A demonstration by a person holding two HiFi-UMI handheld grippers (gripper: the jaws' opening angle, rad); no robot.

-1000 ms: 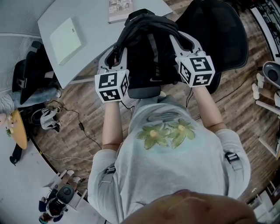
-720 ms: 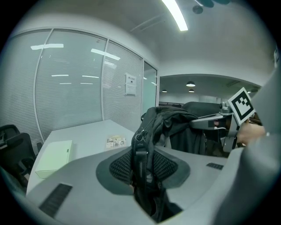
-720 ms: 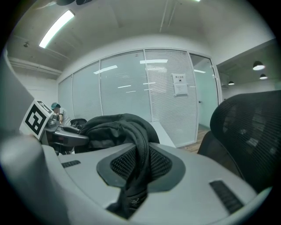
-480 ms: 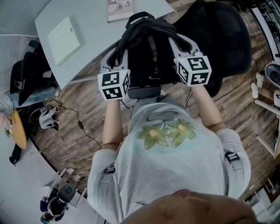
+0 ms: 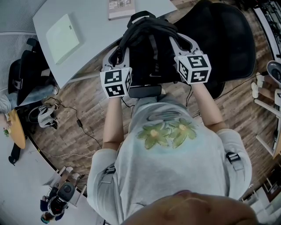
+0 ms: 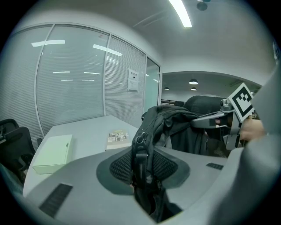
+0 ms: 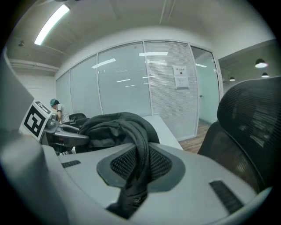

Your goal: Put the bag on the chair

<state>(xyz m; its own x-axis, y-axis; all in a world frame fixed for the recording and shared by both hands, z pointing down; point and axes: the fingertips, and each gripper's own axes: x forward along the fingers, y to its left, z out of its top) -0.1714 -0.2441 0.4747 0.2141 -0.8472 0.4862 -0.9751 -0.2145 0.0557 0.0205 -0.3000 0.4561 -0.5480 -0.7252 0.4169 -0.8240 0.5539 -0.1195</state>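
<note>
A black backpack (image 5: 147,48) hangs in the air between my two grippers, above the table's edge and just left of the black mesh office chair (image 5: 224,39). My left gripper (image 5: 115,56) is shut on a black strap of the bag (image 6: 141,149) at its left side. My right gripper (image 5: 176,43) is shut on another strap (image 7: 139,154) at its right side. The bag's bulk (image 6: 169,125) rises beyond the left jaws. In the right gripper view the chair's mesh back (image 7: 252,127) stands close on the right.
A grey-white table (image 5: 92,26) lies at the upper left, bearing a pale green box (image 5: 63,37) and a booklet (image 5: 120,9). Cables (image 5: 79,123) trail over the wooden floor. A second dark chair with a bag (image 5: 26,79) stands at the left.
Both grippers and the bag have shifted slightly away from the person. The grip on the straps is unchanged.
</note>
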